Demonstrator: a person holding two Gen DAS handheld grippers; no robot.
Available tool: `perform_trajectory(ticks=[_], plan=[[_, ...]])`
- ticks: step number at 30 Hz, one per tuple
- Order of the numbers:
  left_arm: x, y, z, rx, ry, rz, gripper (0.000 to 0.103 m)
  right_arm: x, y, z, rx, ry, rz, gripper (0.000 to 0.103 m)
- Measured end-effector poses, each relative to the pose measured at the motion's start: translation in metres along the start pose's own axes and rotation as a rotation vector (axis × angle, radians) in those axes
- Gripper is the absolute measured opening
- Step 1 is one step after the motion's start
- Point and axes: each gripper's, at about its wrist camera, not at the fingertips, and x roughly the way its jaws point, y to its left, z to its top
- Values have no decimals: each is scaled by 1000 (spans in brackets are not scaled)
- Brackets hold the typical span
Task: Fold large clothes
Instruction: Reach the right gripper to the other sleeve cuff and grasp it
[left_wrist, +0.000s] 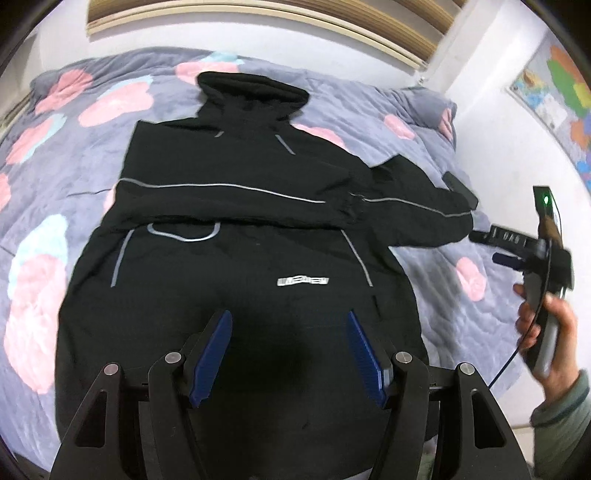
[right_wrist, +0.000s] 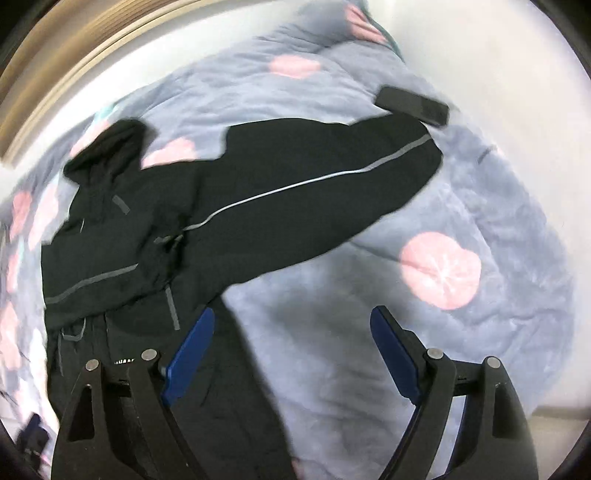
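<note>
A black hooded jacket (left_wrist: 236, 236) with grey piping lies flat on the bed, hood at the far end. One sleeve is folded across the chest; the right sleeve (left_wrist: 417, 206) sticks out to the right. My left gripper (left_wrist: 288, 332) is open and empty above the jacket's lower part. My right gripper (left_wrist: 491, 243) shows at the right, near the right sleeve's cuff, held in a hand. In the right wrist view the right gripper (right_wrist: 291, 332) is open and empty above the quilt, beside the jacket (right_wrist: 207, 236) and below its outstretched sleeve (right_wrist: 332, 184).
The bed is covered by a grey-blue quilt (left_wrist: 74, 155) with pink flowers. A black phone (right_wrist: 413, 105) lies on the quilt just past the sleeve cuff. A white wall and wooden headboard (left_wrist: 258, 18) stand behind. A coloured map (left_wrist: 554, 96) hangs at the right.
</note>
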Motion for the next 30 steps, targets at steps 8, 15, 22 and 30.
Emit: perform_trajectory(ticks=[8,15,22,30], plan=[[25,-51,26,2,9,33,66,25,-101,61,111,-36,27,87],[52,-82,53,43,48,99,66,71,-162,129,204,-68,13,76],[92,-94,76,31,126,109,66,141,-210,179,326,-16,37,76],[134,-128,100,105,175,103,66,210,-240,182,479,97,200,77]])
